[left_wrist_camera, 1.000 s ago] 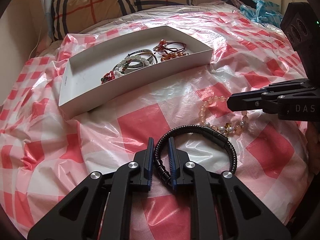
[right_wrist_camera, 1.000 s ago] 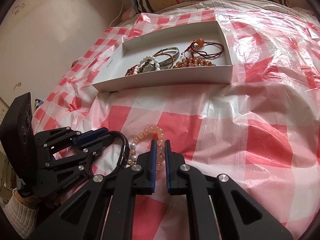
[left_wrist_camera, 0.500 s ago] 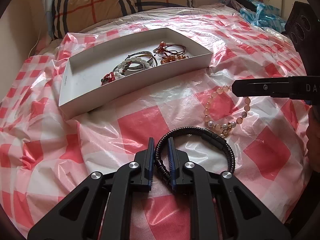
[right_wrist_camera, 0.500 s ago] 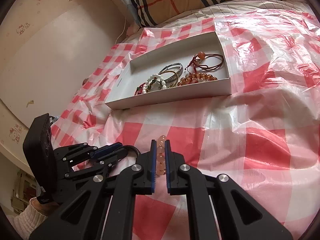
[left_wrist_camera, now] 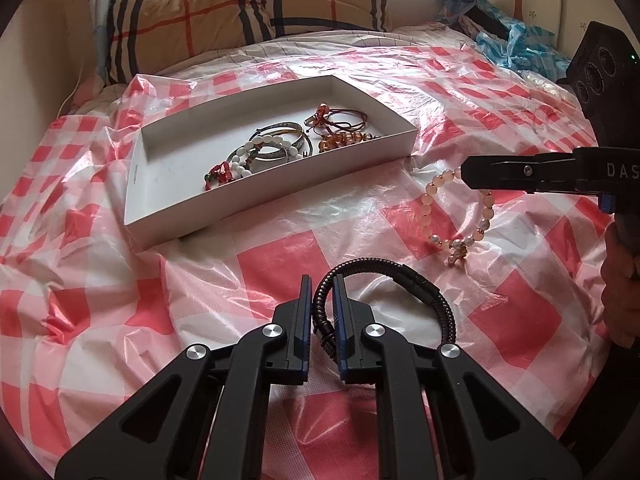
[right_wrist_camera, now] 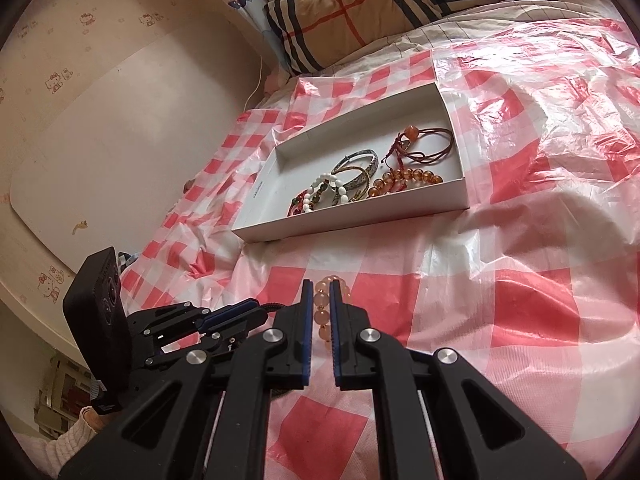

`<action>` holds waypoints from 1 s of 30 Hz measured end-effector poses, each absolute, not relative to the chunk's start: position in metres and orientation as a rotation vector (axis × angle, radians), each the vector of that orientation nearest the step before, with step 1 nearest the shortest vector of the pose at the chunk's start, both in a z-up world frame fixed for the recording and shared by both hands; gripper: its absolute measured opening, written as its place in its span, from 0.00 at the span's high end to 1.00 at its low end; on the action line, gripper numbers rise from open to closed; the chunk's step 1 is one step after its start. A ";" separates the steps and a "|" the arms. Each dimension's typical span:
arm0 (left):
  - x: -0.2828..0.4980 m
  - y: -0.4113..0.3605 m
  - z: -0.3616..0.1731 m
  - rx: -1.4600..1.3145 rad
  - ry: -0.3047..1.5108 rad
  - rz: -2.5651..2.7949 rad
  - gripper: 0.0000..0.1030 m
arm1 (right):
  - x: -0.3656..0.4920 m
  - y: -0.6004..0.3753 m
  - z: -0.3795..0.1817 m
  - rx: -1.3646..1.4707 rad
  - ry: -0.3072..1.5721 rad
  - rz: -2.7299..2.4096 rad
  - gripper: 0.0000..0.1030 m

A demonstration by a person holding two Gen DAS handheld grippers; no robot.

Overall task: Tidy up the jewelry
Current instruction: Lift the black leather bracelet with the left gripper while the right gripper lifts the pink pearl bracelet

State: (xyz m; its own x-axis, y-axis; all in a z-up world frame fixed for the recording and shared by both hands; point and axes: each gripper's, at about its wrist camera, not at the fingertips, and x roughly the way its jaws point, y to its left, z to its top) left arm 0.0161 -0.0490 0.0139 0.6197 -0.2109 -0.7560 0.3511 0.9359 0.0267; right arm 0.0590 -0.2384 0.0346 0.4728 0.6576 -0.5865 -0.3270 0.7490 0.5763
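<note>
My left gripper point(left_wrist_camera: 322, 286) is shut on a black braided bracelet point(left_wrist_camera: 432, 292) low over the red-and-white checked plastic sheet. My right gripper point(right_wrist_camera: 320, 292) is shut on a peach bead bracelet point(right_wrist_camera: 322, 312), which hangs from its fingers above the sheet in the left wrist view point(left_wrist_camera: 434, 204), to the right of the box. The white shallow box point(left_wrist_camera: 140, 152) lies ahead with several bracelets in it point(left_wrist_camera: 272, 148). It also shows in the right wrist view point(right_wrist_camera: 260, 188).
A plaid pillow point(left_wrist_camera: 224, 12) lies behind the box. A blue plastic bag point(left_wrist_camera: 516, 40) sits at the far right. A wall and a pale board point(right_wrist_camera: 100, 128) bound the bed on the left. The left gripper shows at lower left in the right wrist view point(right_wrist_camera: 224, 316).
My right gripper has lifted the peach bead bracelet off the sheet and carried it up and toward the box. My left gripper has stayed shut on the black bracelet.
</note>
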 end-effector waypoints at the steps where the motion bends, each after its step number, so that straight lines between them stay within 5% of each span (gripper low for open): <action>1: 0.016 -0.049 0.014 0.178 0.842 -0.325 0.91 | 0.059 -0.239 0.035 0.418 0.888 0.625 0.92; 26: 0.027 -0.023 0.028 0.070 0.838 -0.335 0.96 | 0.056 -0.241 0.051 0.471 0.819 0.669 0.92; 30: 0.032 -0.031 0.013 0.118 0.890 -0.328 0.82 | 0.055 -0.238 0.050 0.466 0.822 0.677 0.92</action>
